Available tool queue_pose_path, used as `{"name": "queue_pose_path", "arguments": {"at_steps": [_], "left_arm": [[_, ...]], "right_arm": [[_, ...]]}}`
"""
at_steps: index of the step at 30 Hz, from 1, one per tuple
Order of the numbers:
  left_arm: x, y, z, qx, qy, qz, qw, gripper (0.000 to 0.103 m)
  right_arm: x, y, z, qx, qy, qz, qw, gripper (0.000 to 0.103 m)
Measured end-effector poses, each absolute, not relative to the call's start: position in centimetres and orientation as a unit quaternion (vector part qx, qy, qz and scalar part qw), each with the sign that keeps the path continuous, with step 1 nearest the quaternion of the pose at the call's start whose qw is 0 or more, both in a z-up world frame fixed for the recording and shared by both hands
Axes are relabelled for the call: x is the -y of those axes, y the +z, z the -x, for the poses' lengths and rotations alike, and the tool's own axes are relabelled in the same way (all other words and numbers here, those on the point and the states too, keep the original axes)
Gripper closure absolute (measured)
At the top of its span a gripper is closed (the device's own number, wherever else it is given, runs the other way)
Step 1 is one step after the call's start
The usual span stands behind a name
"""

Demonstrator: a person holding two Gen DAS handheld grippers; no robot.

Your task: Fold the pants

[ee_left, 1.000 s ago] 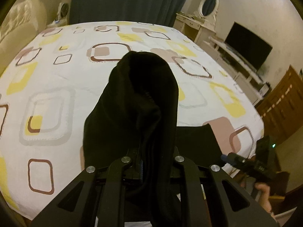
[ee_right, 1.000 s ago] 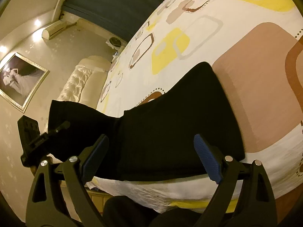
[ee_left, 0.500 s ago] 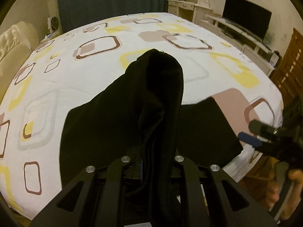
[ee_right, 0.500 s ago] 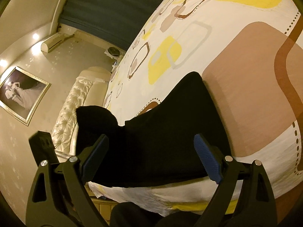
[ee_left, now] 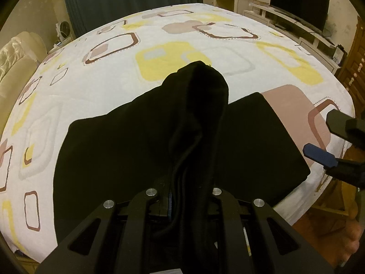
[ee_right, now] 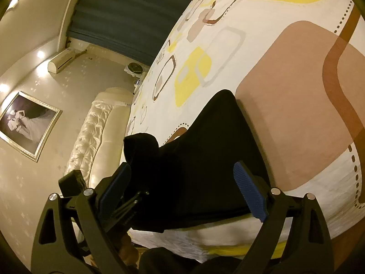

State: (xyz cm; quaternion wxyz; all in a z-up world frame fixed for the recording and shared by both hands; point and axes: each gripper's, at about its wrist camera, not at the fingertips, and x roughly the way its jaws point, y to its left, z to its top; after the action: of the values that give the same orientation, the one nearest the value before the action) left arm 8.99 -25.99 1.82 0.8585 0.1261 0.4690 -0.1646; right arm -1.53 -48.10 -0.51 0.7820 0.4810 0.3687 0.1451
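Observation:
The black pants (ee_left: 127, 155) lie on the bed near its front edge, partly folded into a flat dark panel (ee_right: 205, 166). My left gripper (ee_left: 189, 207) is shut on a bunched fold of the pants, which rises over the fingers as a dark hump (ee_left: 198, 91). My right gripper (ee_right: 182, 196) is open and empty, its blue pads (ee_right: 248, 194) wide apart just off the bed's edge, facing the flat part of the pants. It also shows in the left wrist view (ee_left: 328, 155) at the right.
The bed (ee_left: 173, 52) has a white cover with yellow, brown and pink squares. A padded cream headboard (ee_right: 95, 141) stands at the left. A TV (ee_left: 298, 6) and white dresser line the far right wall. A dark curtain (ee_left: 127, 2) hangs behind.
My left gripper has swung with the bunched fold, bringing more of the flat pants into its view. The right gripper stays open and has moved closer to the left one.

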Motion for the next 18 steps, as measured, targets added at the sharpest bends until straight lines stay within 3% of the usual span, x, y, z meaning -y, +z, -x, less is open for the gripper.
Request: {"name": "queue_pose_path", "arguments": {"at_steps": [18], "left_arm": [[27.8, 0.0, -7.7, -0.448, -0.142, -0.180, 0.864, 0.090]], "right_arm": [[48.4, -1.1, 1.6, -0.372, 0.141, -0.487, 0.778, 0.011]]}}
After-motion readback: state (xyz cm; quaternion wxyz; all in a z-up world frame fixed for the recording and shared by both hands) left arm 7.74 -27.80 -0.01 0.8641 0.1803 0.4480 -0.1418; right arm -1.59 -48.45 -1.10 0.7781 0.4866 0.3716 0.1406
